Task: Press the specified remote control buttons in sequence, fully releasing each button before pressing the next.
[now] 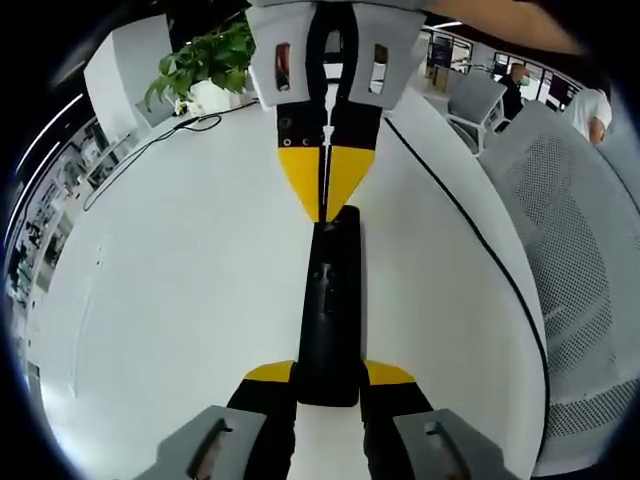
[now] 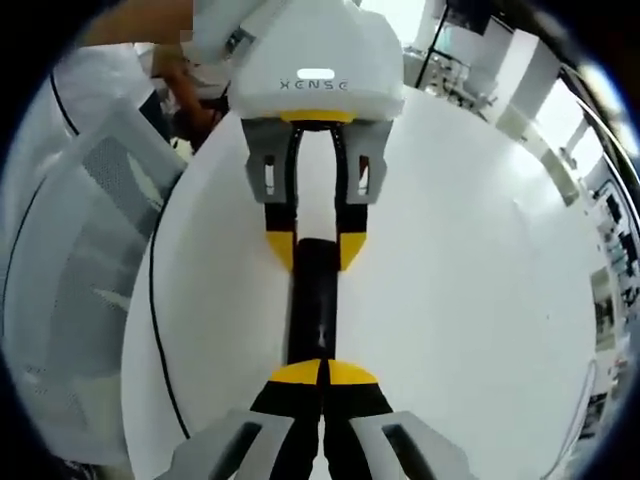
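A slim black remote [image 1: 330,300] lies lengthwise on the white table [image 1: 170,300]. My left gripper [image 1: 328,373] is shut on its near end, one yellow-tipped jaw on each side. My right gripper [image 1: 325,205] comes in from the far side with its yellow tips shut together, resting on the remote's far end. In the right gripper view the remote [image 2: 312,310] runs straight away from my shut right gripper [image 2: 324,372], whose tips sit on its near end. My left gripper [image 2: 316,250] clamps its far end there.
A potted plant [image 1: 205,65] and a thin black cable [image 1: 150,145] sit at the table's far left. Another black cable [image 1: 470,230] runs along the right edge beside a grey mesh chair [image 1: 570,250]. The same chair [image 2: 90,250] stands left of the table, with a person behind it.
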`<state>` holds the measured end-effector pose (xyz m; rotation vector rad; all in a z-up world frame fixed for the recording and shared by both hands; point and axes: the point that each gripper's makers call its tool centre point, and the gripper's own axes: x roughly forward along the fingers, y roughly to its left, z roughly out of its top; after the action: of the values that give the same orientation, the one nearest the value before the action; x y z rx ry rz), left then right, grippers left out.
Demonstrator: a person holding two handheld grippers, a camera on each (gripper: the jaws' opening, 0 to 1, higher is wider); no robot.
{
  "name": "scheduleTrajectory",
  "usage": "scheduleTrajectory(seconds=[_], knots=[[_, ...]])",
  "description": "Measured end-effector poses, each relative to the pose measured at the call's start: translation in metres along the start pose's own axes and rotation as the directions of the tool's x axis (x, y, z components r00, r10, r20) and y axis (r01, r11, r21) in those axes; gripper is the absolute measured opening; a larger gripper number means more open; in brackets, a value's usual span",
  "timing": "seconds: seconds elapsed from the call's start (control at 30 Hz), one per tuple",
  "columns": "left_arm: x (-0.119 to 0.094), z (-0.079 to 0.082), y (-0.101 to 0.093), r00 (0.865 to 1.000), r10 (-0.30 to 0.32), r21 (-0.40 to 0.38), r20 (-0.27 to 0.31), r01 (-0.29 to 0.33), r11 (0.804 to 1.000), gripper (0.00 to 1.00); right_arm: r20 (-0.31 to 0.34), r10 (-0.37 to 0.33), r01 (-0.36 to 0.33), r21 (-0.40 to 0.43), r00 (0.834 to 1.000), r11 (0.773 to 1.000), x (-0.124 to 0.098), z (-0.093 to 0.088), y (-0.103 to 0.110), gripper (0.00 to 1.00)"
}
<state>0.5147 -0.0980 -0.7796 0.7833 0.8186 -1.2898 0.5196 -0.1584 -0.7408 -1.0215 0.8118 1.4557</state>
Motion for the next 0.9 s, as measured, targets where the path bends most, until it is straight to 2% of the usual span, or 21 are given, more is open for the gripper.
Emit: scheduleTrajectory(seconds=[0.53,0.9], knots=[[0.0,-0.001,0.001,1.0,-0.002,-0.003,0.001,0.002,1.0,0.24,0.021,-0.027,0.028,-0.023,0.999,0.999,-0.007,0.012,-0.002,0.0],[0.0,-0.001,0.001,1.0,0.004,0.0,0.002,-0.004,1.0,0.24,0.03,-0.001,0.001,0.012,1.0,1.0,0.008,0.009,-0.007,0.0]])
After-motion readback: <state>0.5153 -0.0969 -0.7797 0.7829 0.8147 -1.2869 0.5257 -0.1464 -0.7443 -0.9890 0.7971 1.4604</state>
